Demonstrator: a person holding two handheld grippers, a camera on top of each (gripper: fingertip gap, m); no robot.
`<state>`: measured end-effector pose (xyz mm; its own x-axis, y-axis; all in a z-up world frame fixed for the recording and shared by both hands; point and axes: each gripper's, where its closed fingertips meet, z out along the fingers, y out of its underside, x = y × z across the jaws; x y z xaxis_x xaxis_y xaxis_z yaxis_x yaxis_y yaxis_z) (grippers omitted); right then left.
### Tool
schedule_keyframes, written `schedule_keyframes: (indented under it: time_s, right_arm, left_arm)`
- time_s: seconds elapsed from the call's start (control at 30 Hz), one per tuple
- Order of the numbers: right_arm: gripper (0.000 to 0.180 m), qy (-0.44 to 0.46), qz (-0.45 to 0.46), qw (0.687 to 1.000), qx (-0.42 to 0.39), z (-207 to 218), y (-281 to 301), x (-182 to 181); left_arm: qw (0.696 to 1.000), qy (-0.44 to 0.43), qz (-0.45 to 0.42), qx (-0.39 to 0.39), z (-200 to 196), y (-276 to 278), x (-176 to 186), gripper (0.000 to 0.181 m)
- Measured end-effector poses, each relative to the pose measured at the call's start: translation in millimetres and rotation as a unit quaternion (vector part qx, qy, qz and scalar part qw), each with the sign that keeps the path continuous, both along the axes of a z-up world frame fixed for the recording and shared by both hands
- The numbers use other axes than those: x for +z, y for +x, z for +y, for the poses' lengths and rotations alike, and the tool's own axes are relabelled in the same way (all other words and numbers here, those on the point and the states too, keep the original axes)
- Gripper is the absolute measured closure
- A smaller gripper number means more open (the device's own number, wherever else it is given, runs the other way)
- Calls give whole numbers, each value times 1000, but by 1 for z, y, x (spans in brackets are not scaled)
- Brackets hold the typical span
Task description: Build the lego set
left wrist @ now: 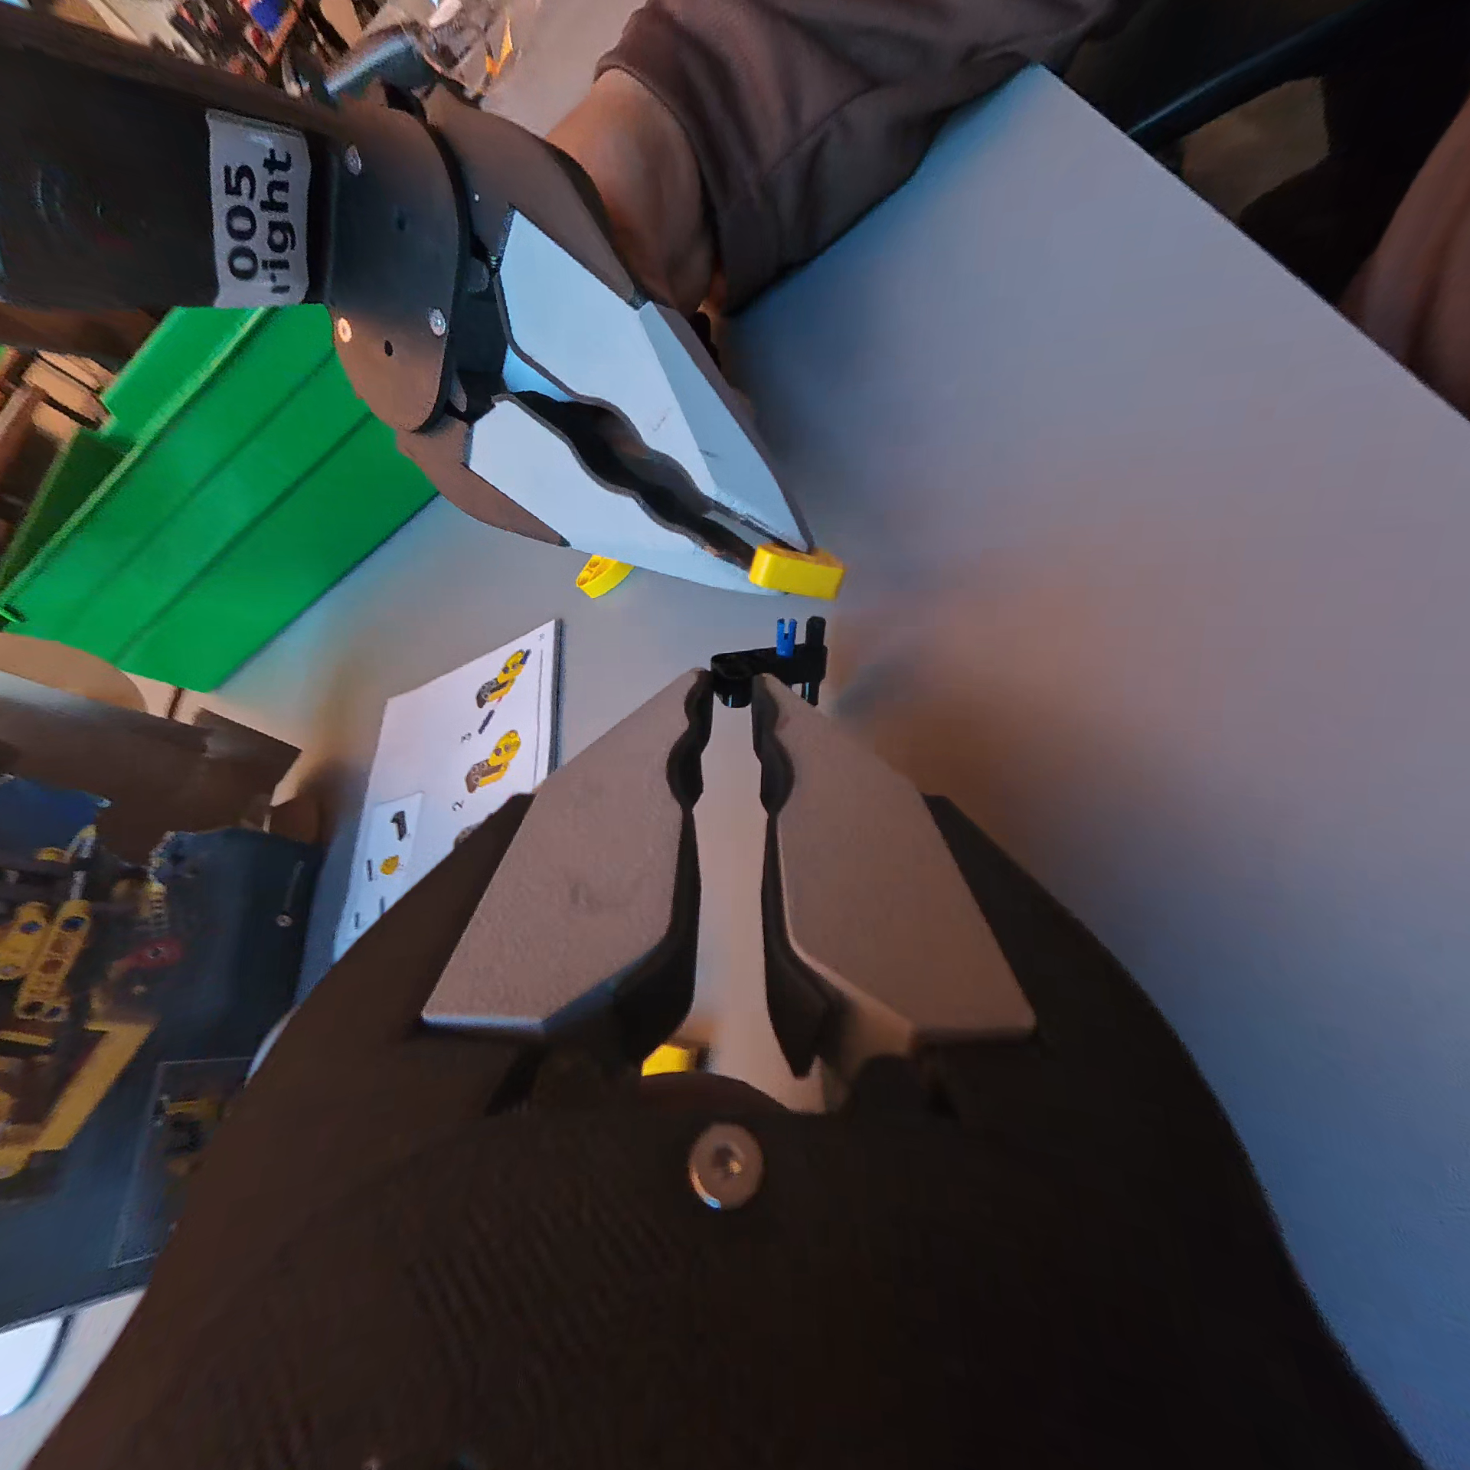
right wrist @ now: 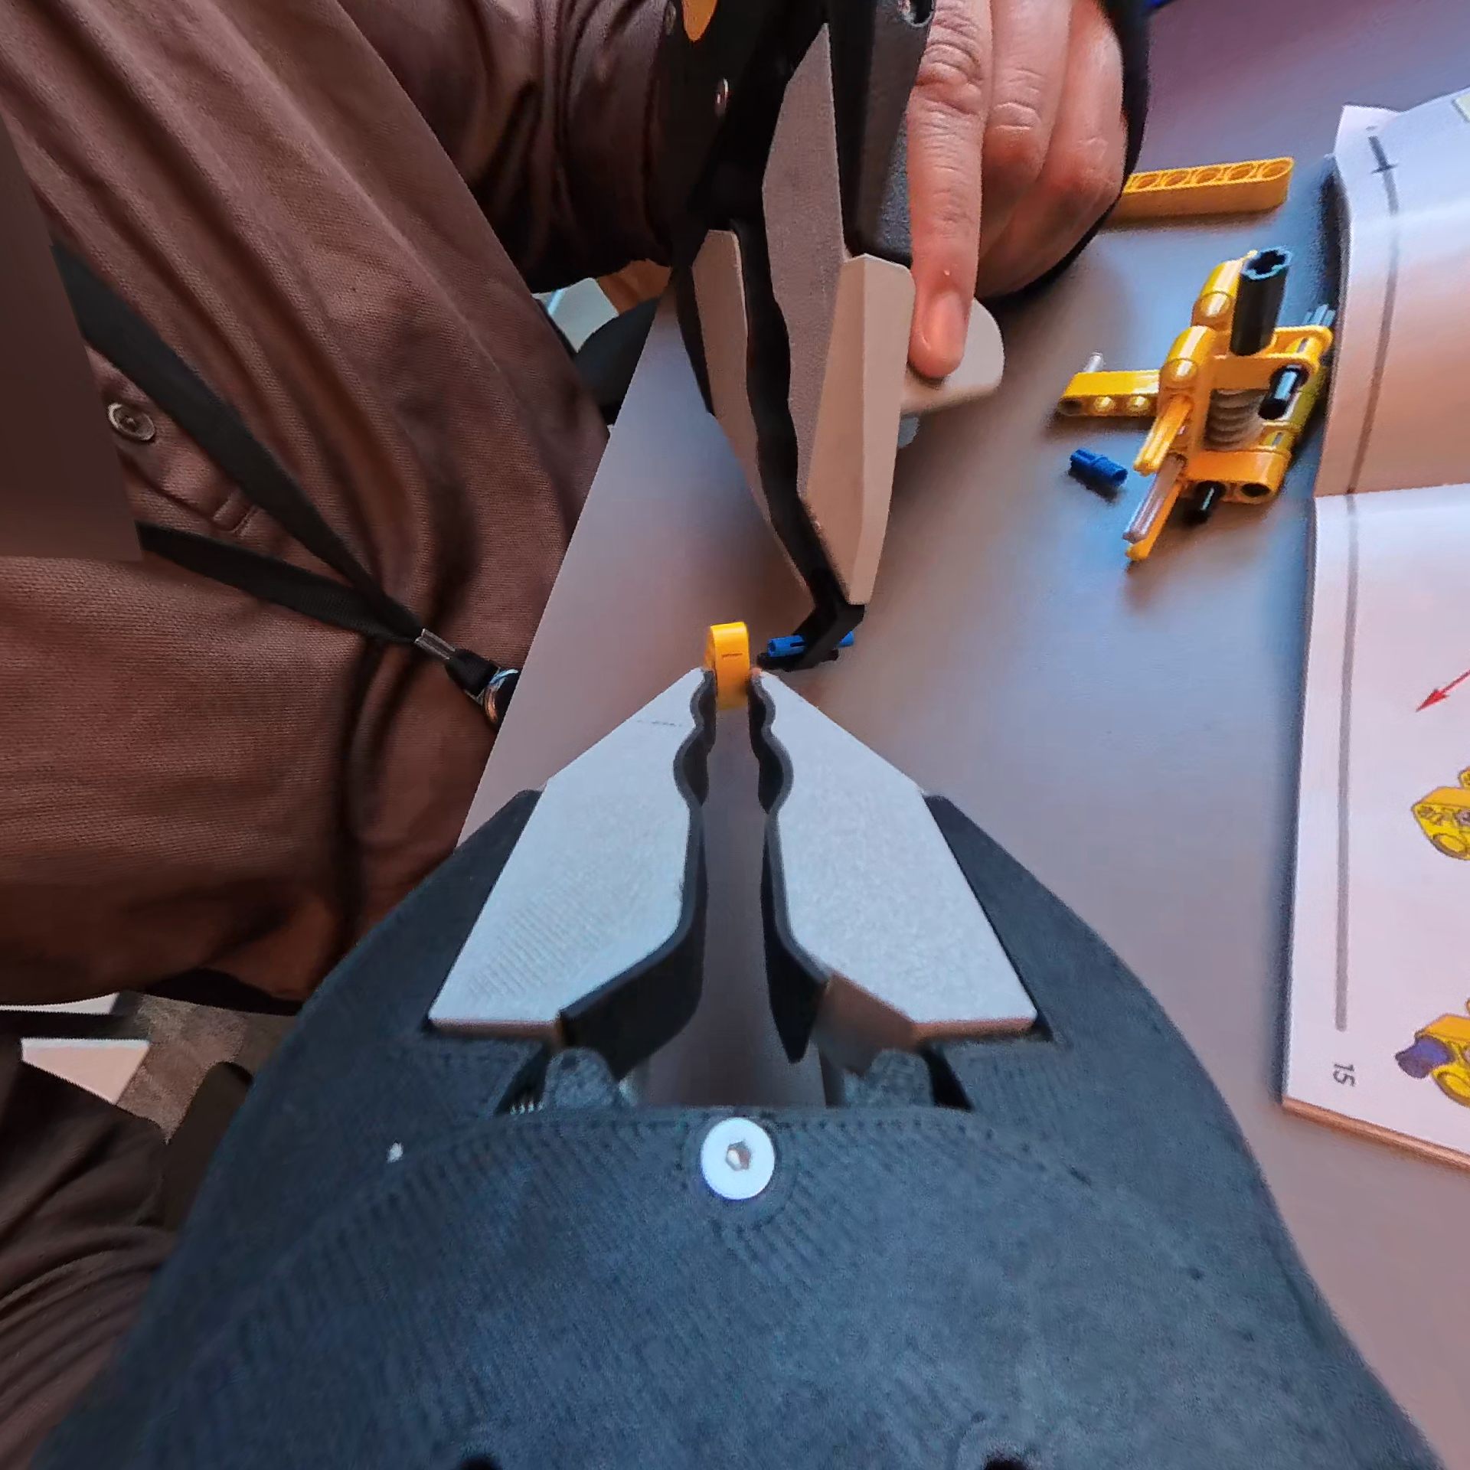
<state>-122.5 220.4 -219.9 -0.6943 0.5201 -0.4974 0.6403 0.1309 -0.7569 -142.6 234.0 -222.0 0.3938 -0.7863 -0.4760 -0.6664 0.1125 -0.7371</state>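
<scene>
Left hand-held gripper pinches a black piece bearing a blue pin; right hand-held gripper grips a yellow piece just beside it above the tabletop.

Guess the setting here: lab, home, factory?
Probably a lab or office workbench. A plain grey table carries an open instruction booklet and a half-built yellow Lego assembly; green bins and cluttered shelving stand behind.
</scene>
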Motion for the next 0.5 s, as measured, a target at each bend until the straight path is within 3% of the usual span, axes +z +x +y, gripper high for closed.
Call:
schedule_keyframes:
  time_s: [0.03,0.5]
  right_arm:
    - [175,-3,-1,1000,0,0,0,0]
    - [175,-48,-34,998,16,-5,4,4]
  left_arm:
    - [1000,-9,-5,4,0,0,0,175]
    - [997,-55,-46,0,-3,1,5,175]
